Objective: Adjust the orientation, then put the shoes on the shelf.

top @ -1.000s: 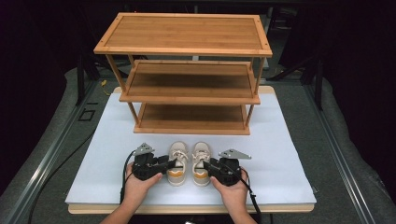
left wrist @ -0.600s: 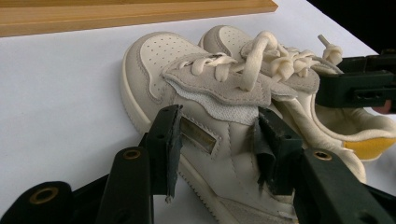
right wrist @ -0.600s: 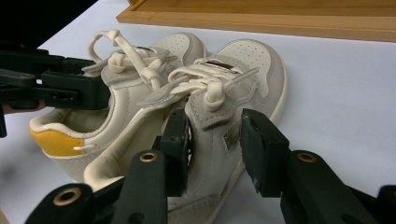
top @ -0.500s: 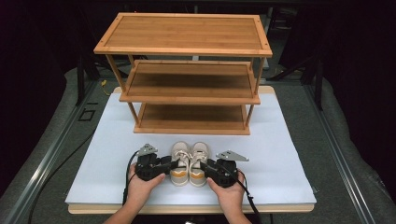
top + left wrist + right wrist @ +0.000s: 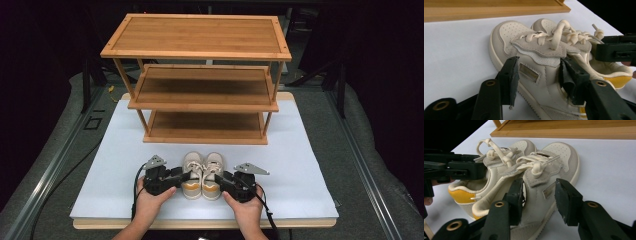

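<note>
Both grippers straddle the little shoes at lower centre of the high view: left gripper (image 5: 184,178) around the left shoe (image 5: 192,173), right gripper (image 5: 221,179) around the right shoe (image 5: 212,175). Their jaws have just been opening, apart now, pads seemingly off the leather. Shoes sit paired on the counter (image 5: 310,165); the shelf rack (image 5: 200,75) behind holds nothing, so shelving looks left to do.
</note>
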Demonstrator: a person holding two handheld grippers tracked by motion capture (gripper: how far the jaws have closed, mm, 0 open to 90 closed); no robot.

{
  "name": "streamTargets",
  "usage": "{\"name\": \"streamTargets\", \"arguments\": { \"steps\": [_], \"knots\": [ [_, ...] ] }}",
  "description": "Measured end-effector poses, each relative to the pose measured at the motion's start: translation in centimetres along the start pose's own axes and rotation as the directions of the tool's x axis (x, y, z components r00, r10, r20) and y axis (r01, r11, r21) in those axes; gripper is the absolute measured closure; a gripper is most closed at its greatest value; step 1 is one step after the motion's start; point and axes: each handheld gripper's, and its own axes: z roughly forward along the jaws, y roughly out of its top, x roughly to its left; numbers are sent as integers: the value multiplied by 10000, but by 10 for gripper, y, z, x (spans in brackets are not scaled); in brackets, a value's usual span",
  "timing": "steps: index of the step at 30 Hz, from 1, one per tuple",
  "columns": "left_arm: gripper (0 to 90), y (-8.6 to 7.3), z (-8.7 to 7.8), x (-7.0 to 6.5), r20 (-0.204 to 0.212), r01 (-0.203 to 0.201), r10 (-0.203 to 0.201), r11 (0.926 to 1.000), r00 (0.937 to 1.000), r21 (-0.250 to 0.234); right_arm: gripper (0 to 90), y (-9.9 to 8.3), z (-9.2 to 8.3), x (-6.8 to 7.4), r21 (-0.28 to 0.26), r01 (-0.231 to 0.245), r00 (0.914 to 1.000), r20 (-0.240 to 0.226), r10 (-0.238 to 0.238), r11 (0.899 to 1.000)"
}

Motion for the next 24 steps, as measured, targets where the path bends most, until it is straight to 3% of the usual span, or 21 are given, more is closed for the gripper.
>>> {"name": "streamTargets", "arguments": {
  "steps": [5, 13, 19, 21, 24],
  "knots": [
    [484, -7, -3, -4, -89, -82, 79, 9993, 9999, -363, 541, -3, -5, 1, -119, 37, 10000, 82, -36, 9999],
    [454, -10, -4, -3, -17, 617, -619, 9963, 9981, -605, 508, -7, -5, 4, -340, -201, 9998, 72, 203, 9992],
    [454, -10, 0, -3, 84, 643, -639, 9959, 9979, -641, 497, -7, -3, 3, -385, -441, 9990, 93, 445, 9983],
    [458, -11, 1, -4, -110, 494, -503, 9965, 9987, -673, 497, -7, -1, 3, -507, -474, 9988, 125, 481, 9976],
    [456, -12, 3, -5, -249, 607, -629, 9951, 9977, -779, 496, -6, 1, 4, -568, -456, 9988, 160, 466, 9973]
  ]
}}
